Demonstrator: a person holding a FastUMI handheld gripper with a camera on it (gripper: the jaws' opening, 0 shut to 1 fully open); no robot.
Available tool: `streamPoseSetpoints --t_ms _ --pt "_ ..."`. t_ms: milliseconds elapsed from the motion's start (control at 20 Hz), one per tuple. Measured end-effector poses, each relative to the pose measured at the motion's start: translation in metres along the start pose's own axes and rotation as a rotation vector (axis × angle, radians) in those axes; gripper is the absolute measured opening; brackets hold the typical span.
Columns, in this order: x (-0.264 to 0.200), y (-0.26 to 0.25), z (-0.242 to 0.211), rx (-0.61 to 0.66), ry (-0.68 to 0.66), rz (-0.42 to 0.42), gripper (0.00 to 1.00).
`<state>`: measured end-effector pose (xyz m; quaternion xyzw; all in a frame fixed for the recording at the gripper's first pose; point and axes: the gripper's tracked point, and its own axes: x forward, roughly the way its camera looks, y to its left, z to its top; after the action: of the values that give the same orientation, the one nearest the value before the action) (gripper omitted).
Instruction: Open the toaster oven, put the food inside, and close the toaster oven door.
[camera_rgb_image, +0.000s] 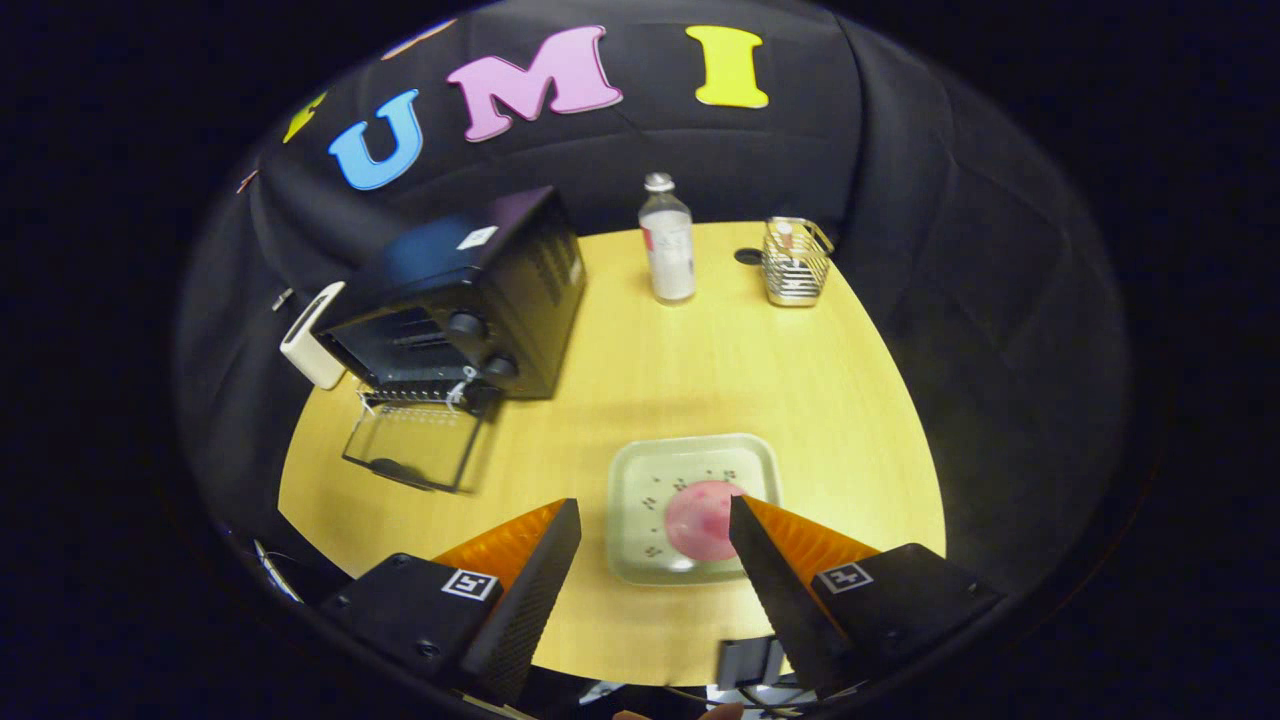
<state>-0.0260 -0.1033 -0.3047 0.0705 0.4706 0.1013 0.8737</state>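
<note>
A black toaster oven (470, 300) stands on the yellow table (700, 380), beyond the fingers and off to the left. Its glass door (415, 447) hangs open, lying flat in front of it. A round pink piece of food (697, 520) sits on a pale square plate (640, 470) just ahead of the fingers. My gripper (655, 515) hovers above the table, open, with the plate showing in the gap. The food lies close to the right fingertip, and nothing is held.
A clear bottle (668, 245) with a white cap stands at the back of the table. To its right is a wire basket (795, 262) and a small dark disc (748, 256). A white box (312, 335) sits left of the oven.
</note>
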Motion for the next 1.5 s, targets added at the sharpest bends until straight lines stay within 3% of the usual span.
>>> streamPoseSetpoints --t_ms 300,450,500,600,700,750,900,950,1000,1050,1500 --pt "0.065 -0.071 -0.023 0.079 0.23 0.034 0.95" --pt "0.09 -0.076 -0.032 0.109 0.322 0.081 0.76" --pt "0.098 -0.074 -0.034 0.107 0.346 0.091 0.65" --pt "0.109 -0.077 -0.046 0.078 0.403 0.079 0.54" --pt "0.116 -0.078 -0.042 0.026 0.4 0.067 0.54" --pt "0.114 -0.074 -0.044 0.029 0.411 0.076 0.45" --pt "0.111 -0.07 -0.047 0.062 0.449 0.133 0.27" --pt "0.117 -0.071 -0.05 0.098 0.464 0.155 0.23" --pt "0.119 -0.071 -0.052 0.148 0.474 0.178 0.11" --pt "0.118 -0.073 -0.048 0.189 0.467 0.207 0.07" --pt "0.096 -0.059 -0.052 0.494 0.349 0.331 0.06"
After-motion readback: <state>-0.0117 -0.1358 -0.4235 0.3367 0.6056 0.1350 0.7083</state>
